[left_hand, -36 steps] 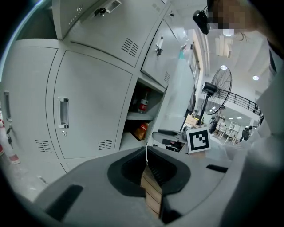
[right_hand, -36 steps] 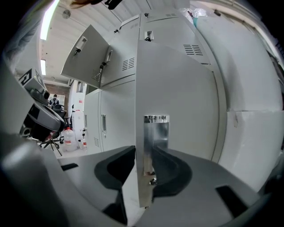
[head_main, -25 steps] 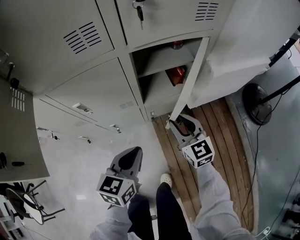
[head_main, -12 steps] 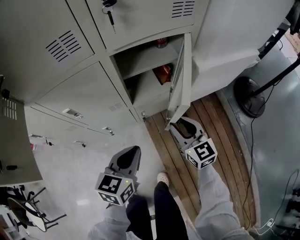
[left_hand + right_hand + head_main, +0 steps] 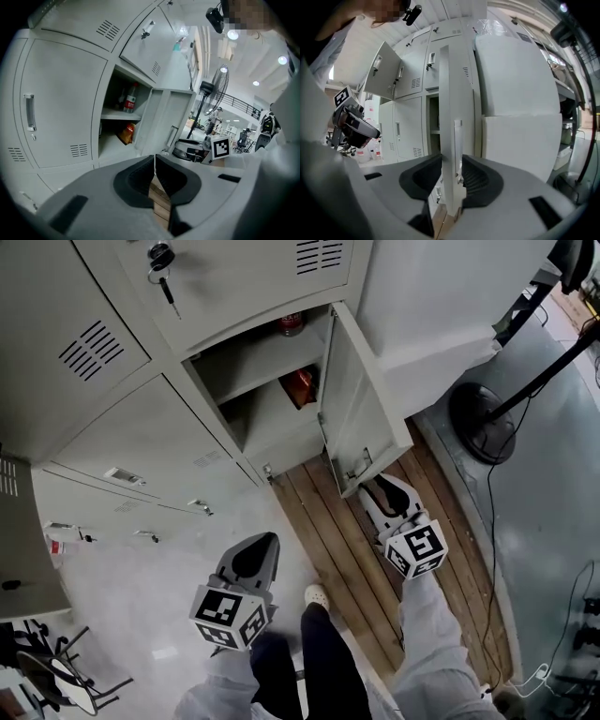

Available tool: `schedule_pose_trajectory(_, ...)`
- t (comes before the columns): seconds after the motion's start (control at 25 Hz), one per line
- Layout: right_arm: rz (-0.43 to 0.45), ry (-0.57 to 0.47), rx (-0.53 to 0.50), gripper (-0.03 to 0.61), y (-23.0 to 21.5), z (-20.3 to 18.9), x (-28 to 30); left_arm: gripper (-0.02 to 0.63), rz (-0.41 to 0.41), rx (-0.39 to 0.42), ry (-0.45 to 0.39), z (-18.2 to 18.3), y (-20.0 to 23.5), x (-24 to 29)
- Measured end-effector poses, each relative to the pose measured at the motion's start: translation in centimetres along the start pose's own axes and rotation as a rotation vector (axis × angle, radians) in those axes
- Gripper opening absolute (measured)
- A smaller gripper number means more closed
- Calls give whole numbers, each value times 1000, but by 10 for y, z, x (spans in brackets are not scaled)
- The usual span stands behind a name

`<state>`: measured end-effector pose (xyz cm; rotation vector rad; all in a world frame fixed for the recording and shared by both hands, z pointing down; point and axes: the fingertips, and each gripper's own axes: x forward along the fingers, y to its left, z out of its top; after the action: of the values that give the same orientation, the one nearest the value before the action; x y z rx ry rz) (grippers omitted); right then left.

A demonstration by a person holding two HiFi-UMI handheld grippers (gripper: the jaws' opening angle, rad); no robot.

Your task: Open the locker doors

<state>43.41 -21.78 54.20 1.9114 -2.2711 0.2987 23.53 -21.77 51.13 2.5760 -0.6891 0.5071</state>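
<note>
Locker door point(image 5: 356, 399), bottom row of the locker bank, stands wide open, hinged on its right side, panel angled out toward the person over the wooden floor strip point(image 5: 342, 540). The right gripper point(image 5: 380, 491) is on the door's lower free edge, by the handle plate. In the right gripper view the door edge runs upright between the jaws, both jaws against it, about half apart, clamped on the door.

Inside the open compartment: a shelf, a red-capped bottle point(image 5: 292, 324) on the upper level, an orange packet point(image 5: 301, 385) on the lower level at the back.

The locker above is closed, keys point(image 5: 161, 259) hanging in its lock. Lockers to the left are closed, with small handles and vent slots.

Left gripper point(image 5: 258, 554) hangs low and well apart from the door, over the pale floor, left of the person's shoe point(image 5: 315, 595). Its jaws are together with only a thin slit showing and nothing between them.

Right of the lockers: a white wall panel, then a standing fan base point(image 5: 478, 418) with a cable on the grey floor.
</note>
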Motion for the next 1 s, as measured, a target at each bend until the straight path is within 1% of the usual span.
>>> schedule_pose_trajectory(0.16,-51,-8,18,130,-21,-3,-12,15,-7,1,4,0,-6,9)
schedule_pose_trajectory(0.28,-64,-19,35,130,-30,-3,-15,15,-2,0,5,0,-8,14)
schedule_pose_trajectory(0.56,-1,-29,33,129,-26,-3,-13,15,25,-11,-5,-3,-8,13)
schedule_pose_trajectory(0.76,-60,-51,86,130,-25,-1,-23,15,34,-9,-13,-10,-5,-9)
schedule_pose_trajectory(0.88,-94,-39,64,130,-9,-3,-35,15,37,4,-20,-20,-3,-35)
schedule_pose_trajectory(1.0,-123,-33,70,129,17,-7,-52,15,51,7,-29,-34,1,-72)
